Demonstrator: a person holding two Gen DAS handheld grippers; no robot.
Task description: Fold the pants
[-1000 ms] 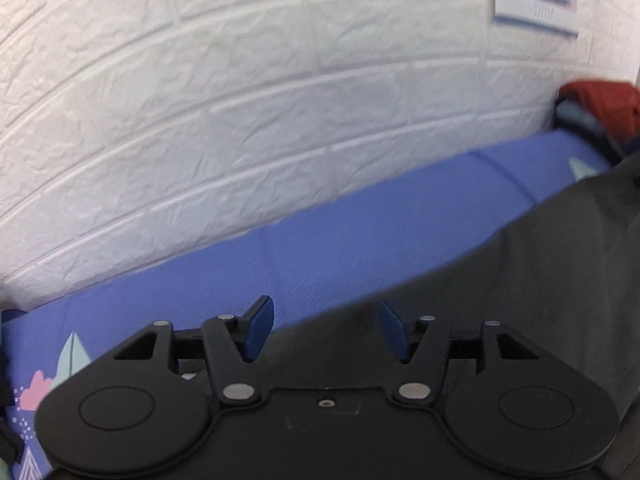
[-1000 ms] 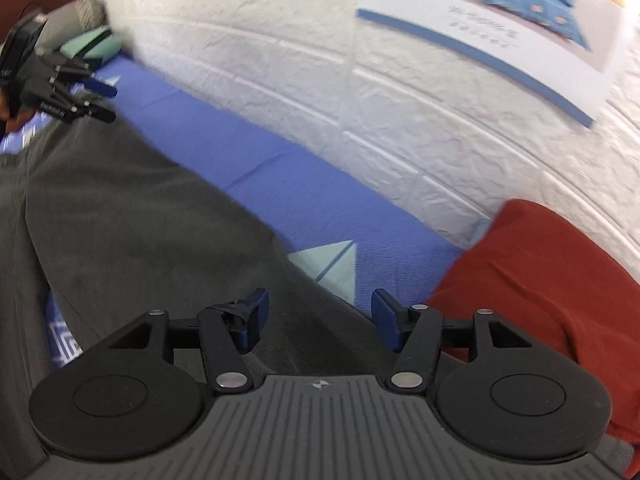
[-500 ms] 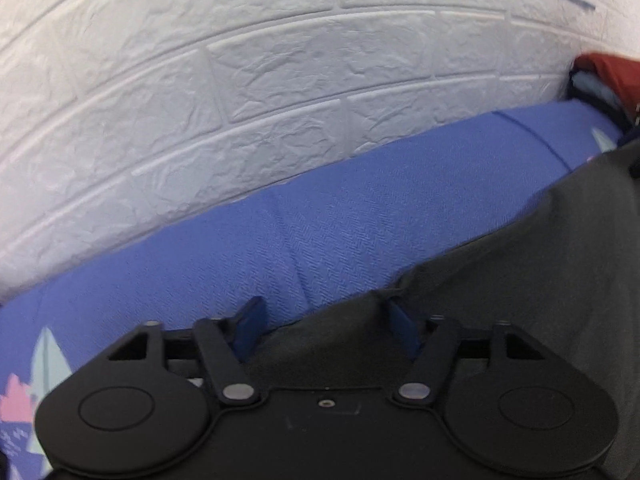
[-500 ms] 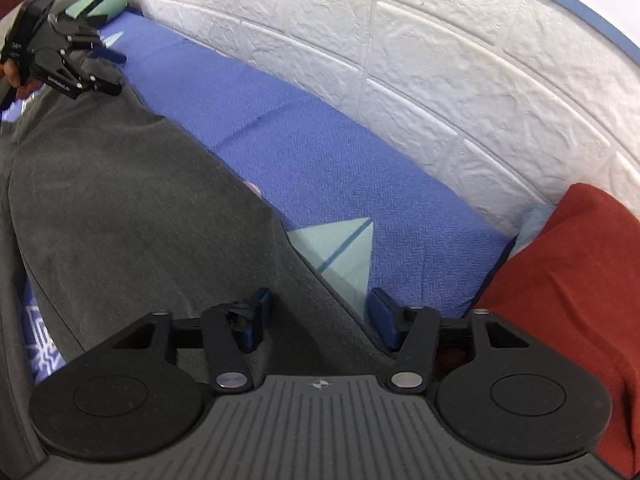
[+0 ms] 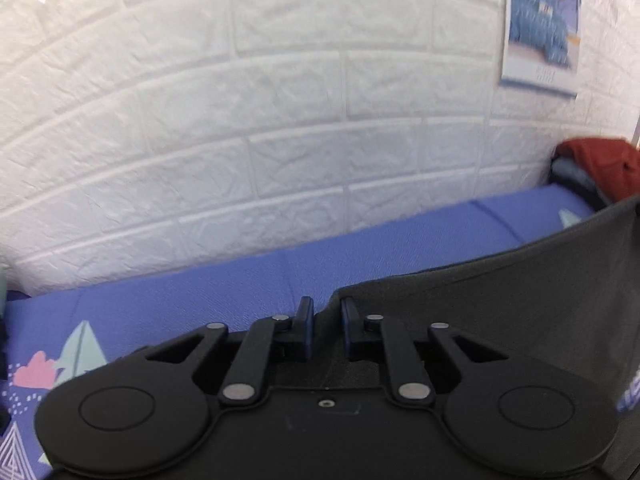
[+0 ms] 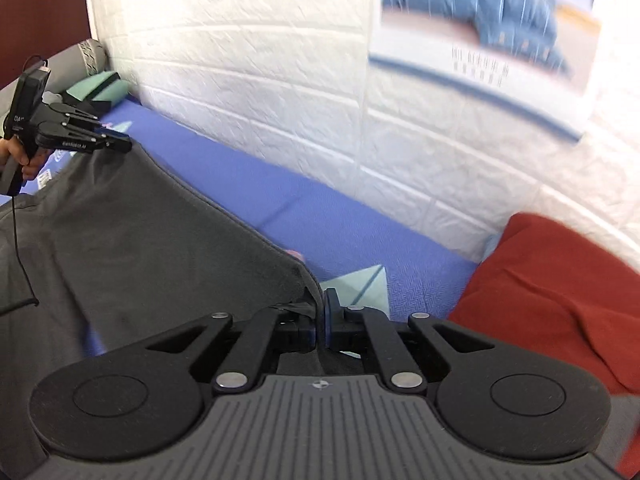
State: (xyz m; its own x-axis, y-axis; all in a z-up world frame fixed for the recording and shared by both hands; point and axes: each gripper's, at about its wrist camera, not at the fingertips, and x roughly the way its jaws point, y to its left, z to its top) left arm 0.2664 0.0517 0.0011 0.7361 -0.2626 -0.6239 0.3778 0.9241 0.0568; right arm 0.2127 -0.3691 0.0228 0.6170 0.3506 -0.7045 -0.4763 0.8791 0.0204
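White brick wall (image 5: 248, 128) behind blue bed sheet (image 6: 280, 204) (patterned); poster (image 6: 488, 36) on wall; red cloth (image 6: 560, 296) beside wall.

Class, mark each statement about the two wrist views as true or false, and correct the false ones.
1. The right hand-held gripper is shut on an edge of the dark grey pants. True.
2. The left hand-held gripper is wide open and clear of the pants. False: its fingers are nearly closed, pinching the fabric edge.
3. A red cloth lies on the blue sheet near the wall. True.
4. The wall behind the bed is bare wood. False: it is white brick with a poster.
5. The pants are folded into a small square. False: they stretch between the grippers.
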